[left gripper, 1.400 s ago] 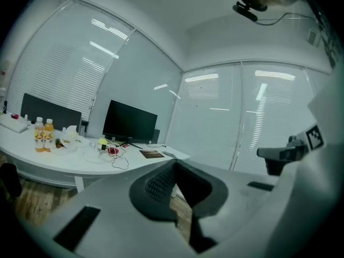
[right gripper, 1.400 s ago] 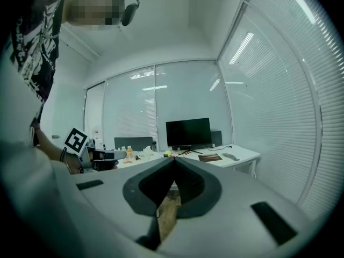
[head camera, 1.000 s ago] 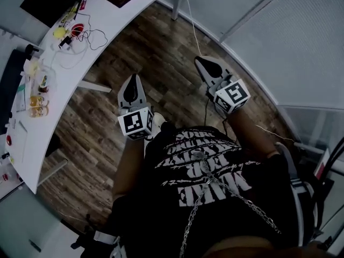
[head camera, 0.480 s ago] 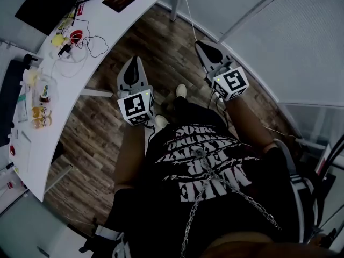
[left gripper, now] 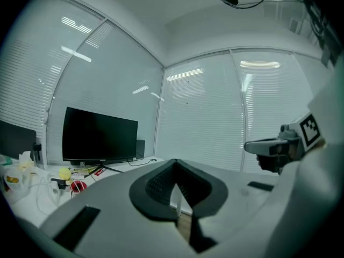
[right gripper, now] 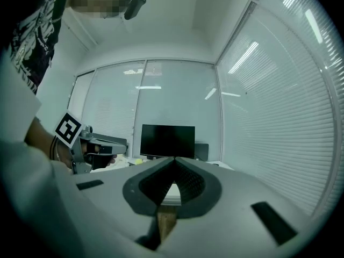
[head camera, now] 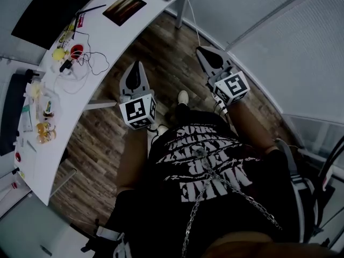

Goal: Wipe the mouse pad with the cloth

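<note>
Jaws of the left gripper (left gripper: 174, 163) and right gripper (right gripper: 174, 160) meet tip to tip, empty. Well ahead, the dark mouse pad (head camera: 124, 8) lies flat on the white desk (head camera: 134, 30); no cloth is identifiable. Likely thin, light and slide-prone, the pad wants pinning at one corner while wiped.

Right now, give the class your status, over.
Left gripper, right gripper shut, empty, over floor. Mouse pad on desk, untouched. Cloth not seen.
</note>
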### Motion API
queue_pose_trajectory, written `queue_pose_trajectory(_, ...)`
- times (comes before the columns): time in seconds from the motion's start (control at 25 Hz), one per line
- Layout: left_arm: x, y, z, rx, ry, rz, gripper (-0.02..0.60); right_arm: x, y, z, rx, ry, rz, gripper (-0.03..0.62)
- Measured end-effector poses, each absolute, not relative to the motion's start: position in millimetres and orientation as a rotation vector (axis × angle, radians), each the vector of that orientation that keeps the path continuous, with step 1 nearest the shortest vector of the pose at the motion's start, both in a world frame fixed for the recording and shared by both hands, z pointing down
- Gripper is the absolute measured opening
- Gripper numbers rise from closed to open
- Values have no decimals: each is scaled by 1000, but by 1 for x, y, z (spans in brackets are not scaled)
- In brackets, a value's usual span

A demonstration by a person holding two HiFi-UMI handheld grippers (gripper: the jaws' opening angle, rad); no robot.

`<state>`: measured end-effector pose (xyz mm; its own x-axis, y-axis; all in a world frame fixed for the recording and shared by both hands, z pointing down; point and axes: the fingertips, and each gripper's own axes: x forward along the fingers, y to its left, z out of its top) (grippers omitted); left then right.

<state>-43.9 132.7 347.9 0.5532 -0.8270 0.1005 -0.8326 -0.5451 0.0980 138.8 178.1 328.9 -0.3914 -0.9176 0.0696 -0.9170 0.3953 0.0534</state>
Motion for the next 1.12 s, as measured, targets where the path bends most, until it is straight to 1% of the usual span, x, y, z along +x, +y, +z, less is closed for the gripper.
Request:
queue_pose_trajectory(0.24, -6, 82, 365, 2579, -1409, 92, 6, 174, 122, 335, 1609, -2568, 2, 0)
queue_pose_trajectory(0.48, 18, 38, 355, 2544, -1512, 88, 6, 207, 70, 331, 1553, -2641, 25, 0)
queue_pose_trajectory(0.76, 20, 6, 336, 2490, -1646, 65, 6, 222, 30, 322, 1479, -2714, 37, 0)
queue_pose_trajectory(1.12, 24, -21, 353, 2449, -1668, 118, 6, 227, -16, 336, 1460, -2723, 123, 0)
